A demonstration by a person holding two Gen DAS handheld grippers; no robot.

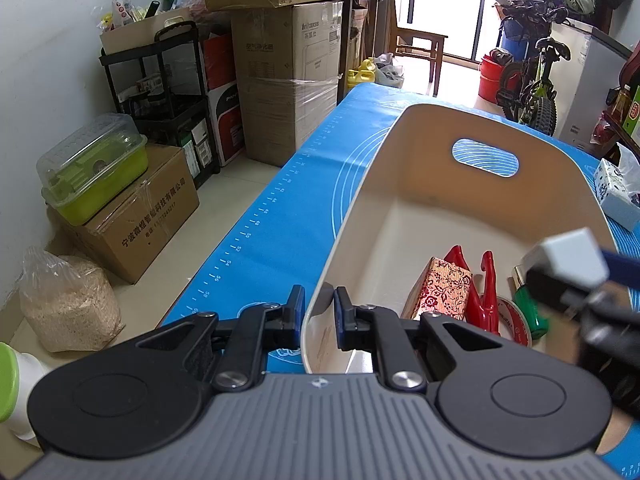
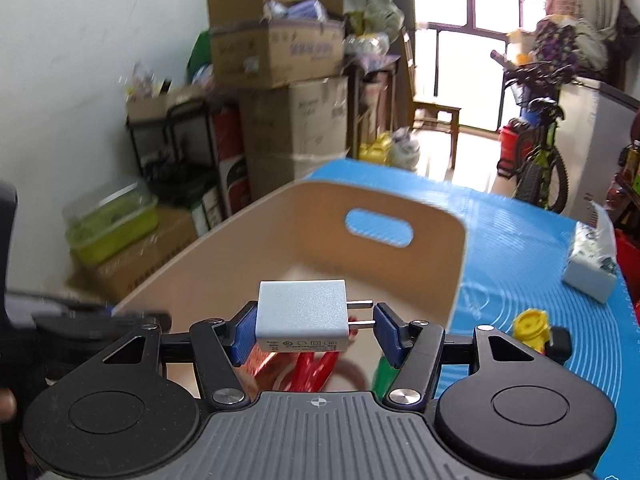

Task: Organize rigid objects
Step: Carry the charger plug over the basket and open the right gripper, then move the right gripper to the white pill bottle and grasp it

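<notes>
A cream bin (image 1: 440,132) with a handle slot stands on the blue mat (image 1: 312,168). My left gripper (image 1: 318,312) is shut on the bin's near-left rim, one finger inside and one outside. My right gripper (image 2: 316,326) is shut on a white plug adapter (image 2: 302,316), its prongs pointing right, held above the bin (image 2: 280,220). The adapter also shows in the left wrist view (image 1: 568,258) over the bin's right side. Inside the bin lie a patterned red-and-gold box (image 1: 440,292), a red hook-shaped object (image 1: 480,292), a green item (image 1: 530,308) and a tape roll (image 1: 516,320).
A tissue pack (image 2: 592,264) and a yellow object (image 2: 530,326) lie on the mat right of the bin. Cardboard boxes (image 1: 288,80), a black cart (image 1: 160,80) and a green container (image 1: 96,168) stand on the left. A bicycle (image 1: 532,80) stands at the back.
</notes>
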